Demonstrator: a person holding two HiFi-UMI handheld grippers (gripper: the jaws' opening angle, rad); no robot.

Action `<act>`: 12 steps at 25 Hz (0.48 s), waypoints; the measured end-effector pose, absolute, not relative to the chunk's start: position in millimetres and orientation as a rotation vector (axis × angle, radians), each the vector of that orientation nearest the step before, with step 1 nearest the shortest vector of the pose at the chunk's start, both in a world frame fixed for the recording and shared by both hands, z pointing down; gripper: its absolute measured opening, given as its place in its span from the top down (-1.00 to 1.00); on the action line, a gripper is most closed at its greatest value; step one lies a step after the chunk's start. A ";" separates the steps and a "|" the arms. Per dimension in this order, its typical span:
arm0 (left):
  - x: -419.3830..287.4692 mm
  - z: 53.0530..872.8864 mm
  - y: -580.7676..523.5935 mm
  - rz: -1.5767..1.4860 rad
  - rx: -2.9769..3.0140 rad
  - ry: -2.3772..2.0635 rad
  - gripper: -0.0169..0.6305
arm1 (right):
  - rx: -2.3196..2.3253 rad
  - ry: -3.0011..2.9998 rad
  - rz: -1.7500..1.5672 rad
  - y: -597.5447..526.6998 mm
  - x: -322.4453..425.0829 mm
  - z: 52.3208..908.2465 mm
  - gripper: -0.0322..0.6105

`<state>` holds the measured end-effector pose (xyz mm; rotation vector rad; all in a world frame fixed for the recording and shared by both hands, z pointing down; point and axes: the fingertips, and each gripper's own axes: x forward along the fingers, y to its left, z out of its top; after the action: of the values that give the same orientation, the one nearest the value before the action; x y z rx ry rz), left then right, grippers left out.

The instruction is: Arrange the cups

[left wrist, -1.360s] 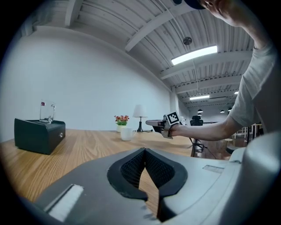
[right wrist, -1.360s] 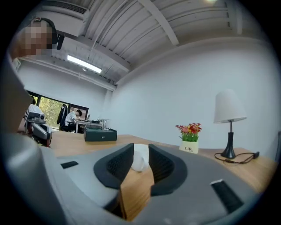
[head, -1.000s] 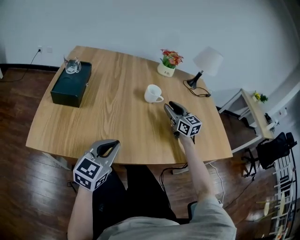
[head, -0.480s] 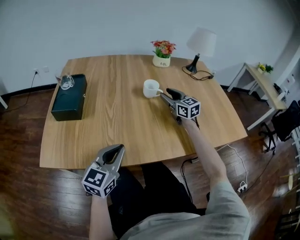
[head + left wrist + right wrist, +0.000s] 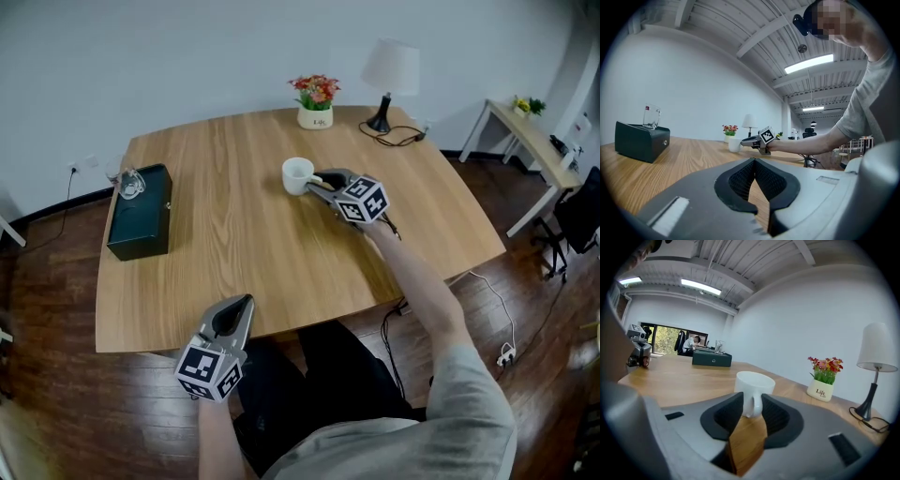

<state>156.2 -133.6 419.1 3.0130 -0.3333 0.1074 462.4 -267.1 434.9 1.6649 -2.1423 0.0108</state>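
As the right gripper (image 5: pixel 319 180) closes narrowly around the handle of the white cup (image 5: pixel 296 174), which stands upright near the middle of the worktop (image 5: pixel 225 253), a pinch on that thin loop alone could let the cup swing or slip when lifted.

Wall: you face a plain white wall (image 5: pixel 169 66) across the top of the head view.
Floor: dark wood boards (image 5: pixel 56 394) lie around you, lower left.
Table: a light wooden table (image 5: pixel 234 248) fills your centre.
Side desk (image 5: pixel 530 136): pale, at your upper right edge.
Light: ceiling strip lights (image 5: pixel 808 63) glow, upper right of the left gripper view.
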 end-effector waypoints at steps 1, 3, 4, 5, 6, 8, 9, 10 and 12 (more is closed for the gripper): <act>156.2 419.4 -133.8 0.108 3.013 -0.333 0.93 | 1.667 -2.136 0.010 -266.7 462.8 434.9 0.56; 156.6 419.9 -133.7 0.110 3.014 -0.334 0.93 | 1.670 -2.123 0.011 -265.9 463.9 433.9 0.68; 156.9 419.9 -133.3 0.110 3.014 -0.334 0.93 | 1.669 -2.119 0.014 -265.4 464.0 433.4 0.69; 157.1 419.8 -133.0 0.109 3.013 -0.334 0.93 | 1.669 -2.117 0.020 -264.5 463.8 433.2 0.69; 157.3 419.6 -132.8 0.108 3.013 -0.332 0.93 | 1.672 -2.118 0.027 -263.4 463.5 432.8 0.70; 157.7 418.6 -132.9 0.102 3.009 -0.330 0.93 | 1.685 -2.130 0.042 -261.7 462.1 430.5 0.70; 157.7 418.0 -133.0 0.099 3.007 -0.330 0.93 | 1.692 -2.141 0.051 -261.0 460.7 428.5 0.71; 157.8 417.6 -133.1 0.098 3.005 -0.329 0.93 | 1.699 -2.156 0.062 -260.3 458.7 426.6 0.72; 158.0 417.7 -132.8 0.099 3.003 -0.326 0.93 | 1.712 -2.188 0.096 -258.2 454.5 425.3 0.72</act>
<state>158.0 -132.8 417.7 3.0028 -0.3259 0.0988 454.5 -258.2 425.3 1.7117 -2.1883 0.0957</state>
